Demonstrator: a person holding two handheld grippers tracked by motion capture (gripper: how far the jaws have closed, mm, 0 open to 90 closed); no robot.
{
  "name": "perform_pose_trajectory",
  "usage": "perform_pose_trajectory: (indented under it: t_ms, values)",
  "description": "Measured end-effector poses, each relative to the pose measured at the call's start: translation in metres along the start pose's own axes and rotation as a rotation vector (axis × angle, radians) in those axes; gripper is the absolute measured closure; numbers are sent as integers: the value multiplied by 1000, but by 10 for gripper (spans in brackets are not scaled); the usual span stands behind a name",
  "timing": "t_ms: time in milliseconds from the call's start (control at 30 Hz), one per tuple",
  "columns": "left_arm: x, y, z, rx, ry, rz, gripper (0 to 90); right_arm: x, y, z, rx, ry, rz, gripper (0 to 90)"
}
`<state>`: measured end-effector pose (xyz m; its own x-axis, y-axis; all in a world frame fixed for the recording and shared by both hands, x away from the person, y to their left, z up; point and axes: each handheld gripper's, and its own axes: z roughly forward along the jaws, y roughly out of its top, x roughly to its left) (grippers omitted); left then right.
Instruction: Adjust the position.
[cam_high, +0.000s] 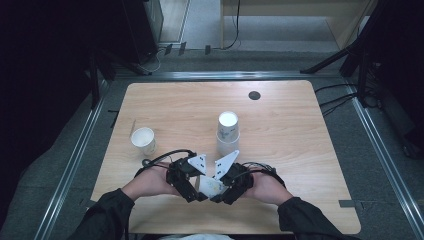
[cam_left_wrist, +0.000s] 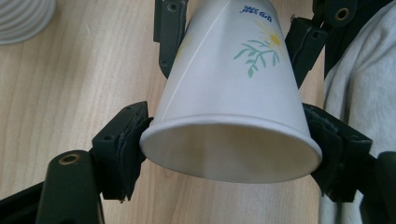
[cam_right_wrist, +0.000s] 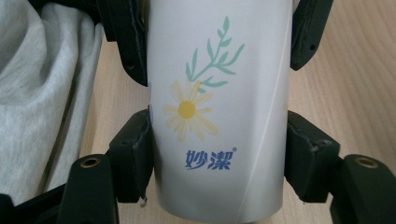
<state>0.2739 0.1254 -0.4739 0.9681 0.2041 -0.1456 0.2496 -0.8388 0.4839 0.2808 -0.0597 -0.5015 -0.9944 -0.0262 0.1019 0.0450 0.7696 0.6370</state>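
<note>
Right now a single paper cup (cam_high: 211, 185) hangs between the two tools, close to the near edge of the worktop (cam_high: 280, 107) and just in front of the person. The left tool (cam_high: 199, 192) has its pads on the cup's open rim, one on each side, and from the left gripper view I can look into the mouth: it is bare white inside, with nothing in it that I can see. The right tool (cam_high: 216, 196) clamps the cup's narrow closed end, its pads pressed flat on the printed wall beside a yellow daisy with a green sprig and blue lettering. So both tools hold the same cup, and the cup lies roughly level above the wood, its long axis running from one tool to the other, mouth toward the left one and base toward the right one. Farther out, near the middle of the worktop, stands a stack of cups (cam_high: 228, 132), upright and mouth up, white inside. A lone cup (cam_high: 144, 140) sits well apart at the left, also upright; I cannot tell whether it holds anything. The worktop is pale wood with a small dark round cap (cam_high: 254, 95) near its far edge. Grey floor (cam_high: 385, 165) surrounds it, with metal rails along the sides and dark stands and cables at the right.
</note>
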Motion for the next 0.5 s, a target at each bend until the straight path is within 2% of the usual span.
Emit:
perform_pose_trajectory:
  t_ms: [233,500]
  values:
    - [2,-1,-11,-75,36,-3,168,-3,0,-11,-35,-27,8,336]
    - [7,-7,-28,-213,15,-38,145,-5,0,-29,-122,-48,28,335]
